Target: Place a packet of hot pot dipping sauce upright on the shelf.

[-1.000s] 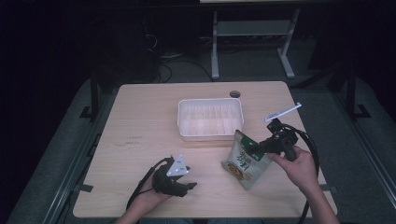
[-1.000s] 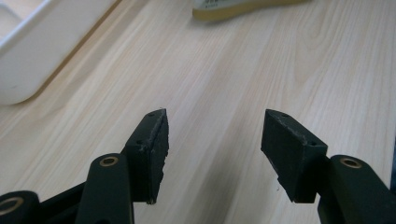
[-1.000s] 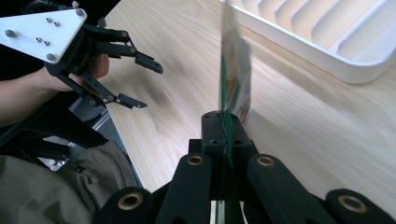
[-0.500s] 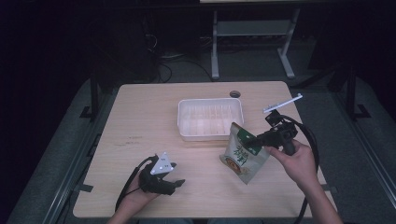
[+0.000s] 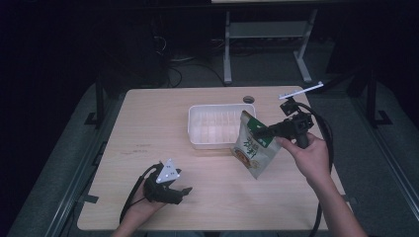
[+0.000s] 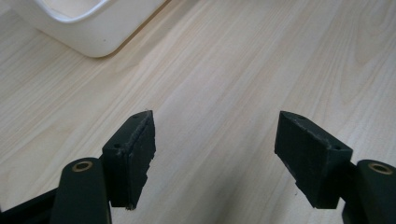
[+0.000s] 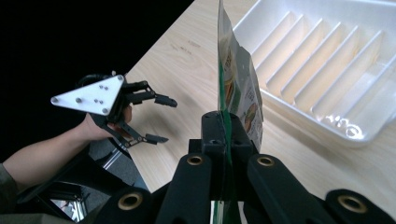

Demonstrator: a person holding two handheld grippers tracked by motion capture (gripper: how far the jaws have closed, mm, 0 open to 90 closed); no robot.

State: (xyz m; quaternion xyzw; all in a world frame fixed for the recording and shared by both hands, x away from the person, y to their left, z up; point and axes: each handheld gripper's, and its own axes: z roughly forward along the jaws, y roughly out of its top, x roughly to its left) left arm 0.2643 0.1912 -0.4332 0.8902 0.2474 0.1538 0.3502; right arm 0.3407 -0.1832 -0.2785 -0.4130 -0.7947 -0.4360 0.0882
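A green and white snack pouch (image 5: 251,148) hangs upright just in front of the white ribbed tray (image 5: 197,129), near the tray's right front corner. My right gripper (image 5: 262,132) is shut on the pouch's top edge; in the right gripper view the pouch (image 7: 238,88) rises edge-on from the closed jaws of that gripper (image 7: 223,128), beside the tray (image 7: 327,60). My left gripper (image 5: 182,193) lies low near the table's front left. Its jaws have just been opening, and the left gripper (image 6: 215,154) holds only bare wood between them. It is also seen from the right gripper view, left gripper (image 7: 161,119).
The wooden table (image 5: 148,123) has a small round hole (image 5: 248,99) at its back edge behind the tray. Dark floor and a metal stand (image 5: 267,34) lie beyond it. A corner of the tray (image 6: 88,28) sits ahead of the left jaws.
My right gripper has lifted the pouch up off the table and closer to the tray. The left gripper has slid a little to the left and its jaws have spread wider.
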